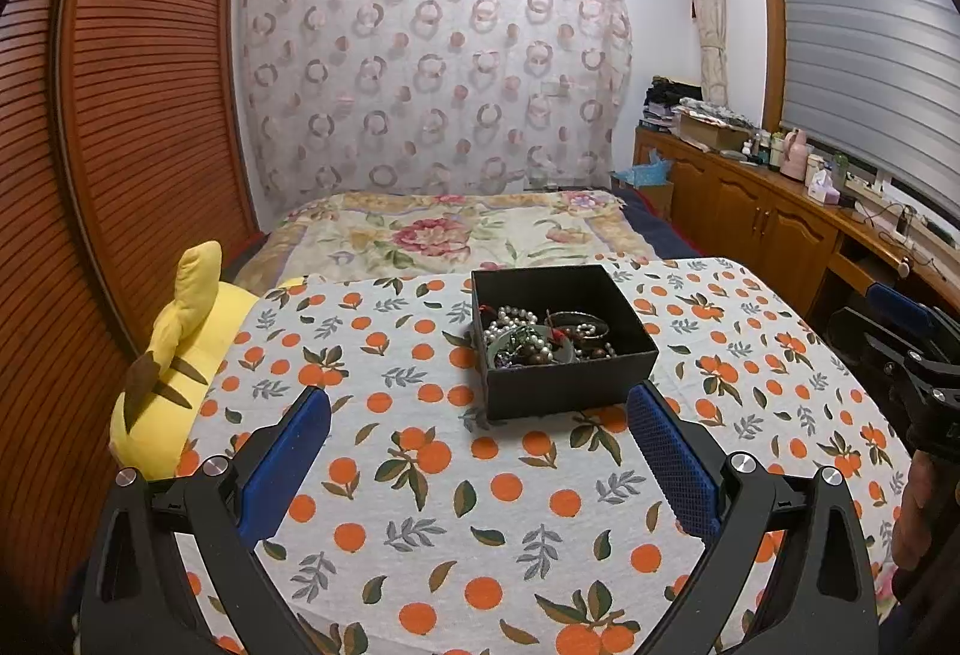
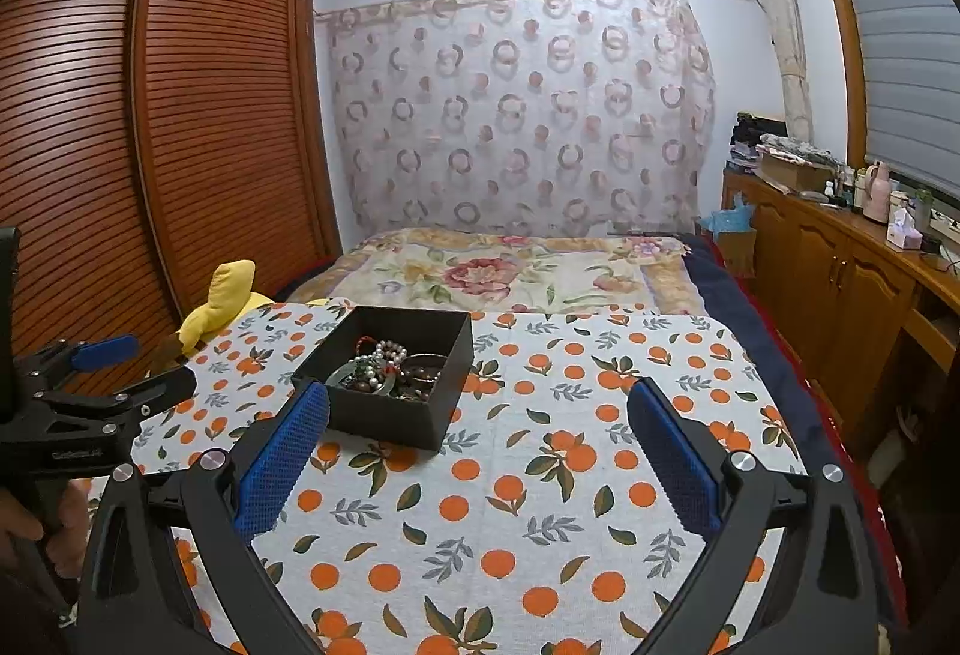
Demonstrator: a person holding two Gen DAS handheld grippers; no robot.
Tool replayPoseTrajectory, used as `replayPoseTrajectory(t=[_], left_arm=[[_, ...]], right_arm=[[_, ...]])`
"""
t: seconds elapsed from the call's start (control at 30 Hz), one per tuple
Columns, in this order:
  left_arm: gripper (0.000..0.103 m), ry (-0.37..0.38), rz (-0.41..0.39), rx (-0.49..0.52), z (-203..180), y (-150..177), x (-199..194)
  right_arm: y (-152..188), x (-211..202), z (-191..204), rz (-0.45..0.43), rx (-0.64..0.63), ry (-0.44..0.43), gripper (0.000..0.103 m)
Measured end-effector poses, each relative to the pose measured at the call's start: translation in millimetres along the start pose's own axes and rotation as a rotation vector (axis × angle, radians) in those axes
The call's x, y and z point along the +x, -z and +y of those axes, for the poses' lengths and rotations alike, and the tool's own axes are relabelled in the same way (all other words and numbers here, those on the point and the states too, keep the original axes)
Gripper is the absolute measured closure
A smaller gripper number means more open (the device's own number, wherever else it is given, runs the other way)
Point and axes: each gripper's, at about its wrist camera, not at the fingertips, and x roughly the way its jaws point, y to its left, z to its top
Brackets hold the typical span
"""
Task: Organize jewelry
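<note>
A black open box [image 1: 570,391] stands on the table with the orange-print cloth [image 1: 420,475]. Inside it lies a heap of jewelry [image 1: 540,340]: pearl strands, dark beads and bangles. My left gripper [image 1: 480,451] is open and empty, just short of the box. The box also shows in the right wrist view [image 2: 384,418], with the jewelry [image 2: 390,367] inside. My right gripper [image 2: 480,451] is open and empty; its left finger [image 2: 282,463] is beside the box's near left corner. The other gripper shows at the edge of each view [image 1: 912,355] [image 2: 90,391].
A yellow plush toy [image 1: 174,355] lies at the table's left edge. A bed with a floral blanket [image 1: 456,229] is behind the table. A wooden wardrobe [image 1: 120,114] stands left; a wooden cabinet [image 1: 780,211] with clutter runs along the right.
</note>
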Motion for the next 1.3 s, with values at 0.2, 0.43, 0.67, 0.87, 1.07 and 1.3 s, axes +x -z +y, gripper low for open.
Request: replayPoseTrajectory(t=[0.2,0.43,0.67,0.87,1.07,1.3], left_arm=[[0.008,0.0,-0.001,0.001,0,0,0],[0.008,0.002,-0.01,0.002,-2,0,-4],[0.008,-0.001,-0.018,0.006,-5,-1,-6],[0.008,0.0,-0.022,0.007,-6,-2,-9],[0.008,0.0,-0.025,0.008,-8,-3,-11],[0.008,0.0,-0.026,0.009,-8,-3,-11]], right_arm=[[0,1,-1,0.0,0.001,-0.002,0.002],[0,1,-1,0.0,0.001,-0.002,0.002],[-1,1,-1,-0.001,0.003,-0.001,0.002],[0,0,-2,-0.001,0.004,-0.001,0.002],[0,0,-2,-0.002,0.003,-0.001,0.002],[0,0,-2,-0.002,0.005,-0.002,0.002]])
